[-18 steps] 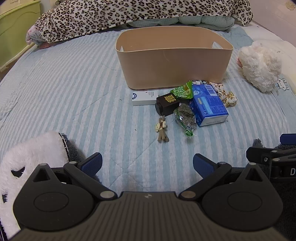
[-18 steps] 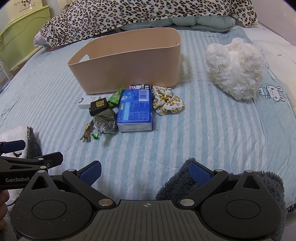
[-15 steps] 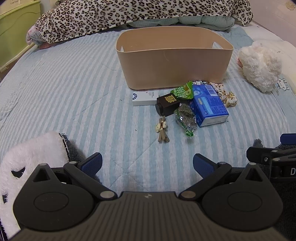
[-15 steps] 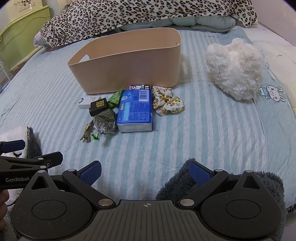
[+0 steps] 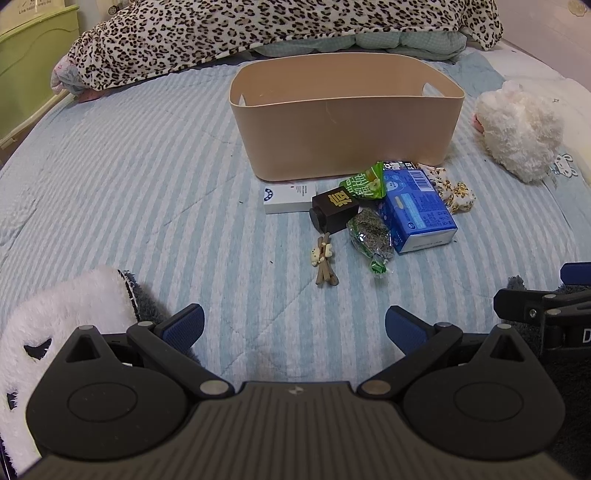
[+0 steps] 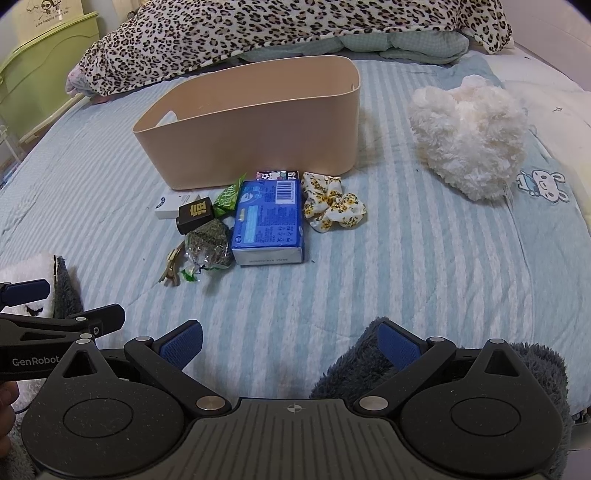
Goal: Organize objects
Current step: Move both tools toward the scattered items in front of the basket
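A beige bin [image 5: 347,122] stands on the striped bed; it also shows in the right wrist view [image 6: 258,122]. In front of it lies a pile: a blue box [image 5: 417,210] [image 6: 269,221], a white box [image 5: 290,199], a black box [image 5: 334,212], a green snack packet [image 5: 365,186], a clear bag of dark bits [image 5: 371,236], a small bear clip [image 5: 323,264] and a floral scrunchie [image 6: 332,203]. My left gripper [image 5: 295,326] is open and empty, well short of the pile. My right gripper [image 6: 290,347] is open and empty, its right finger against a grey fuzzy item [image 6: 354,369].
A cream plush toy [image 6: 469,136] lies right of the bin. A white and grey fuzzy slipper [image 5: 62,317] lies at the near left. A leopard-print blanket [image 5: 258,26] is heaped behind the bin. A green cabinet [image 5: 26,62] stands at far left.
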Demonstrator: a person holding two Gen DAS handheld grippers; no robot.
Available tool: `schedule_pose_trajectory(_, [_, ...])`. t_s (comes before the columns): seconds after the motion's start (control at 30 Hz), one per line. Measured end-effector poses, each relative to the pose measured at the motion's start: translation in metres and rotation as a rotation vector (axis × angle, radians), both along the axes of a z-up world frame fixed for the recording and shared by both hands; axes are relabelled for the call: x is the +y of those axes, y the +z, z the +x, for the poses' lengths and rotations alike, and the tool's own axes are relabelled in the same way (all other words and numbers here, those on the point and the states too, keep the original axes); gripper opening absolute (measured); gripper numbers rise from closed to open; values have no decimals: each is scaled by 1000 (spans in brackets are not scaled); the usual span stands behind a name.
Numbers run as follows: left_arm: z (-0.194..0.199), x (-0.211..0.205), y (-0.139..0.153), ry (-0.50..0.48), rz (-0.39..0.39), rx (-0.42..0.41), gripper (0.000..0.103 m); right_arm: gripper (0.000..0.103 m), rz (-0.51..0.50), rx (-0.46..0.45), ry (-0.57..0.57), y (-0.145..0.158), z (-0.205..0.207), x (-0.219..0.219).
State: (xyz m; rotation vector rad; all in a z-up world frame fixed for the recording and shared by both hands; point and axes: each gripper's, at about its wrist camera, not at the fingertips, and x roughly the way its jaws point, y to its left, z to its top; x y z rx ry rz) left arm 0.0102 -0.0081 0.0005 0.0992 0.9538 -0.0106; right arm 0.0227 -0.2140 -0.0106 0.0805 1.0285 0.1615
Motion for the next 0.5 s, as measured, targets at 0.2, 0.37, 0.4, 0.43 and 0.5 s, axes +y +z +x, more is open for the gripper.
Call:
schedule_pose_trajectory(0.2, [1,0,0,-2,4,-1,103,102,-4,0,-1,-1,0,0])
schedule_pose_trajectory(0.37, [1,-1,-1,-2,3,-1,103,102,-6,-3,-4,-1,0,0])
schedule_pose_trajectory(0.4, [1,-1,-1,-2,4,-1,103,102,-6,-3,-4,-1,0,0])
schedule_pose_trajectory(0.43, [1,-1,-1,-2,4,-1,103,102,-6,-3,-5,-1,0,0])
schedule_pose_trajectory(0.5, [1,-1,-1,-2,4,-1,103,102,-6,-3,-4,0,1,0])
